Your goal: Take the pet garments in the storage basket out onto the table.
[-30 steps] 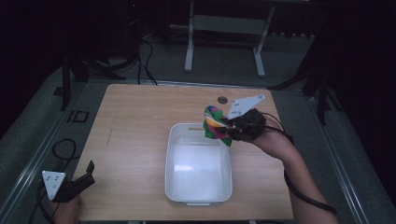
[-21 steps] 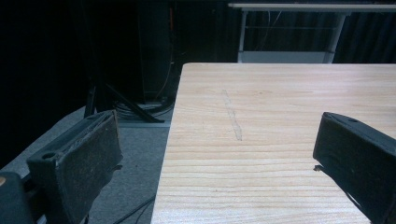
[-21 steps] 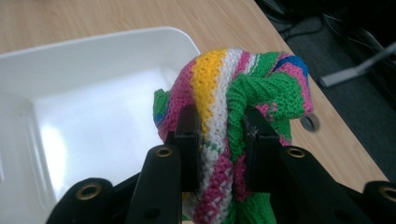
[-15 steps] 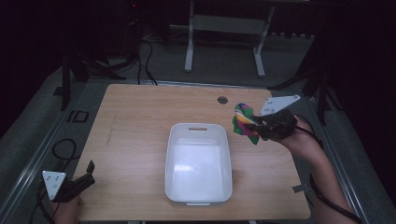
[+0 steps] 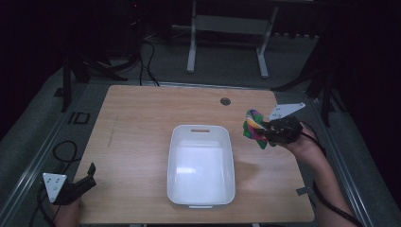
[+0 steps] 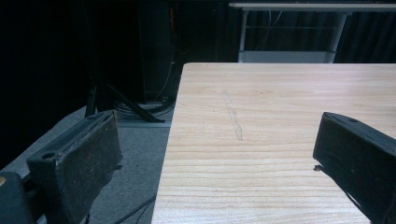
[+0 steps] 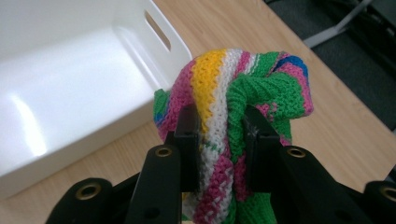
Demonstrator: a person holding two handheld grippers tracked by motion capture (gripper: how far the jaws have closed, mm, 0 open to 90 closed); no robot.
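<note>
Knitted cloth (image 7: 233,107) clenched in right gripper (image 5: 263,131), held above table (image 5: 142,118) just right of white bin (image 5: 201,165) | step: carrying | next: set down, release | left gripper (image 5: 87,176) released, idle near-left

thing: knitted cloth (image 5: 254,128) (image 7: 243,107) | look: striped crochet in green, pink, yellow, white, a bit of blue | state: bunched into a wad, pinched between two black jaws | pose: held above the table, folds hanging down | place: at 3 o'clock of the white bin (image 5: 201,198), just beside its far right corner
</note>
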